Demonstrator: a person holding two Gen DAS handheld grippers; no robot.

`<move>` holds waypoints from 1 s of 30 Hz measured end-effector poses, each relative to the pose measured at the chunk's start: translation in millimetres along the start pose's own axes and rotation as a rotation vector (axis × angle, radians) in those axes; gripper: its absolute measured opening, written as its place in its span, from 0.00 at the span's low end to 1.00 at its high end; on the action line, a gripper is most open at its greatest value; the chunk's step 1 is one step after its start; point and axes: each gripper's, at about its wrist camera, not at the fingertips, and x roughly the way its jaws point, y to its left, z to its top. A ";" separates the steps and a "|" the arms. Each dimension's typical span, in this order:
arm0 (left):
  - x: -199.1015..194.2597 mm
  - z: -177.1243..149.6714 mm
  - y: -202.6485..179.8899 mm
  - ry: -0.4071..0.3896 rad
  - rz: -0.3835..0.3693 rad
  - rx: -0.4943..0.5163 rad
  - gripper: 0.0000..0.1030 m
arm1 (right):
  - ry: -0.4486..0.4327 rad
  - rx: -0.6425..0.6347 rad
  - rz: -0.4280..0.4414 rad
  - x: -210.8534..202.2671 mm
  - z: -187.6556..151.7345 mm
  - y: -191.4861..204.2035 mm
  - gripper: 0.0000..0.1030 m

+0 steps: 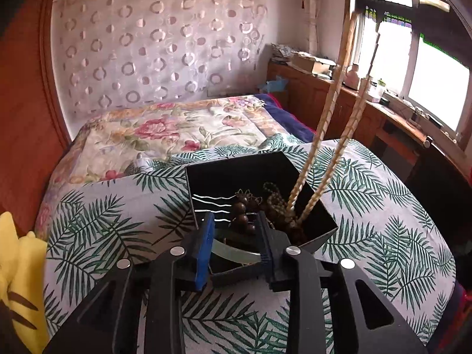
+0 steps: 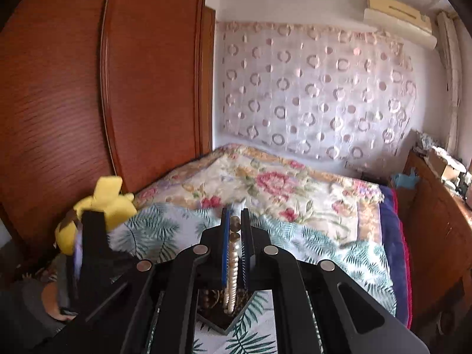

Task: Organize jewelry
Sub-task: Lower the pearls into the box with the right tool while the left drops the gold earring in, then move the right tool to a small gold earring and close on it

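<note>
A black square tray (image 1: 233, 171) lies on the bed's leaf-print cover. It holds dark wooden beads (image 1: 243, 211), a greenish bead string (image 1: 274, 196) and silver wavy hairpins (image 1: 212, 203). A cream pearl necklace (image 1: 330, 103) hangs in two strands from above into the tray. My left gripper (image 1: 236, 233) sits at the tray's near edge, jaws apart and empty. My right gripper (image 2: 235, 224) is shut on the pearl necklace (image 2: 233, 268) and holds it high above the tray (image 2: 224, 321).
A yellow plush toy (image 2: 100, 206) lies at the bed's left edge by the wooden wardrobe (image 2: 88, 88). A floral quilt (image 1: 177, 129) covers the far bed. A wooden cabinet (image 1: 348, 100) with clutter runs along the window on the right.
</note>
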 end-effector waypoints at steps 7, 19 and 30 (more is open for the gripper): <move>-9.6 -5.4 3.8 -0.014 0.013 -0.003 0.38 | 0.083 0.023 0.019 31.9 -25.3 3.8 0.08; -32.3 -17.1 6.6 -0.052 0.026 -0.001 0.56 | 0.136 0.034 0.038 52.7 -45.3 13.5 0.11; -61.3 -55.7 22.0 -0.050 0.040 -0.023 0.62 | 0.129 0.057 0.119 31.2 -79.7 33.3 0.24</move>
